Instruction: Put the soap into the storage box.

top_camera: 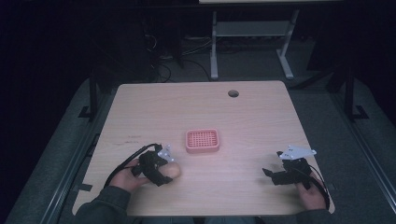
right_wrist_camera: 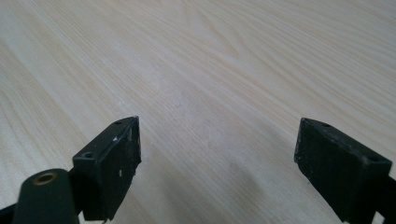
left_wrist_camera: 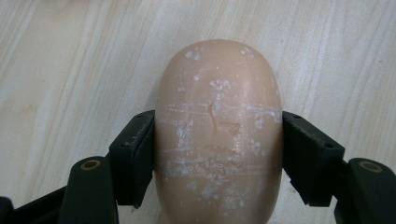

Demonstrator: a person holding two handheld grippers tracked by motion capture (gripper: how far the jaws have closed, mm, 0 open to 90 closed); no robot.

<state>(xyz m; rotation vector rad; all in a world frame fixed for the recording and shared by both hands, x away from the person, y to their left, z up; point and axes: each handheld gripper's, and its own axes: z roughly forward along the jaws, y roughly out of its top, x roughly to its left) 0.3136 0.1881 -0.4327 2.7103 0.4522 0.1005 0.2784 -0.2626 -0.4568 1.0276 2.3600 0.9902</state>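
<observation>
Your left gripper [left_wrist_camera: 218,154] clamps the soap [left_wrist_camera: 218,135], its scuffs clear up close; your right gripper [right_wrist_camera: 217,168] gapes wide.

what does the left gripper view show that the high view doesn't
Left gripper view alone: white scuffs and scratch lines across the tan soap bar, and both black jaws pressed flat against its sides.

High view alone: the pink soap dish at the table's middle, apart from the bar, and the right gripper open over bare wood.

Both: the left gripper shut on the soap bar, which lies on the light wooden table.
</observation>
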